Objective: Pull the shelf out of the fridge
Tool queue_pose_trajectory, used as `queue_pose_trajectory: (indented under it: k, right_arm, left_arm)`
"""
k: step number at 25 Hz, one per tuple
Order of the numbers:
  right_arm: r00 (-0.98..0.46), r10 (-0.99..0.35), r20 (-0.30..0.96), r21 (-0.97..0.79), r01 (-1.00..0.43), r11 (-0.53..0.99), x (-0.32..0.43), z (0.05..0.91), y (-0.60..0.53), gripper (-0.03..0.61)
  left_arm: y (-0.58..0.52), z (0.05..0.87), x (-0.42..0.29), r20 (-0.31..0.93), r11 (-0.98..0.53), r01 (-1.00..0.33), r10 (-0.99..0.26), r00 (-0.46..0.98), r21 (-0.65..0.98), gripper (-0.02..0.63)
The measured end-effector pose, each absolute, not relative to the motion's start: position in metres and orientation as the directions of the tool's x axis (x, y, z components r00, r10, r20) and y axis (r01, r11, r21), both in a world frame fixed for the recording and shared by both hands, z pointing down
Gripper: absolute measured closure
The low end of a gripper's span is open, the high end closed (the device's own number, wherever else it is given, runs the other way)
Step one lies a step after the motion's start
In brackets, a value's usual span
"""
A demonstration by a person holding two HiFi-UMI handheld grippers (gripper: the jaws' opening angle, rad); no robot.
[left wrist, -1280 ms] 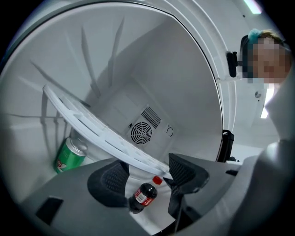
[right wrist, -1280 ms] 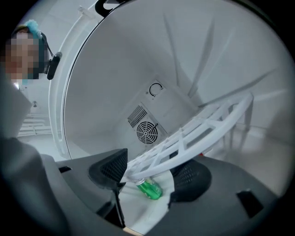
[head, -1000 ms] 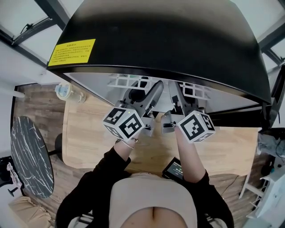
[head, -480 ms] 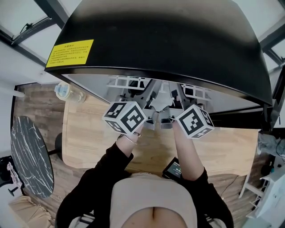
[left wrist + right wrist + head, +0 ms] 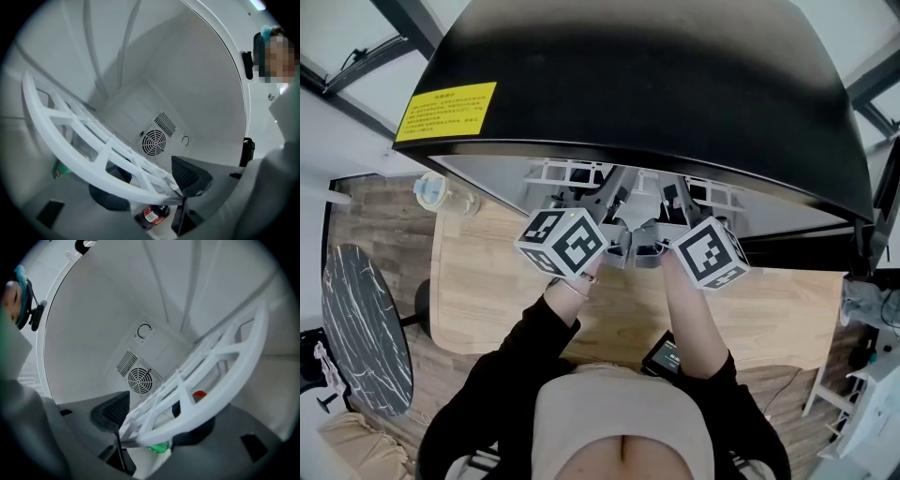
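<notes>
The black fridge [image 5: 628, 84] fills the top of the head view, and the front rim of its white lattice shelf [image 5: 553, 172] shows under the fridge's edge. Both grippers reach into the cavity side by side. My left gripper [image 5: 602, 204] is shut on the shelf's [image 5: 93, 159] curved front rim, one dark pad above it and one below, as the left gripper view shows [image 5: 151, 187]. My right gripper [image 5: 673, 204] is likewise shut on the shelf [image 5: 211, 385], its jaws [image 5: 154, 423] clamping the rim. The shelf looks tilted in both gripper views.
Under the shelf lie a cola bottle [image 5: 152, 214] and a green bottle [image 5: 157, 447]; a red cap [image 5: 199, 394] shows through the lattice. A round fan vent [image 5: 154, 142] sits on the back wall. The fridge stands on a wooden table [image 5: 487, 300]; a phone [image 5: 664, 354] lies near me.
Both grippers have moved forward, deeper under the fridge's edge, and drawn closer together.
</notes>
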State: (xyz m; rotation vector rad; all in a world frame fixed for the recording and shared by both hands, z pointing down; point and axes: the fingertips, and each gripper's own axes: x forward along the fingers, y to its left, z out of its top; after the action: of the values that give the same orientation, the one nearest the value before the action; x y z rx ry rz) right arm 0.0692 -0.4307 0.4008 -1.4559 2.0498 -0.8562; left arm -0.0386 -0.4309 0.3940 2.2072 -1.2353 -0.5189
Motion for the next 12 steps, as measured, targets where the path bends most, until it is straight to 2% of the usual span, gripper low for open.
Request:
queue_pose_trajectory:
  k: [5, 6, 8, 12]
  right_arm:
    - [-0.262, -0.963, -0.055, -0.749, -0.627, 0.213, 0.0754, 0.3991, -0.4332, 0.296]
    - [-0.25, -0.966, -0.059, -0.747, -0.631, 0.209, 0.0771, 0.3995, -0.4335, 0.303]
    - [-0.239, -0.969, -0.056, -0.742, -0.639, 0.201, 0.079, 0.4009, -0.4339, 0.37]
    - [-0.241, -0.97, -0.046, -0.741, -0.643, 0.195, 0.0783, 0.402, -0.4346, 0.371]
  left_arm:
    - [-0.4314, 0.3931, -0.0383, -0.09, -0.442, -0.633, -0.857, 0.508, 0.636, 0.357]
    - [-0.4315, 0.3929, -0.0379, -0.098, -0.448, -0.625, -0.854, 0.511, 0.639, 0.357]
    - [-0.4318, 0.3924, -0.0377, -0.107, -0.454, -0.616, -0.851, 0.514, 0.643, 0.357]
    - [-0.4324, 0.3932, -0.0381, -0.103, -0.451, -0.625, -0.853, 0.511, 0.638, 0.357]
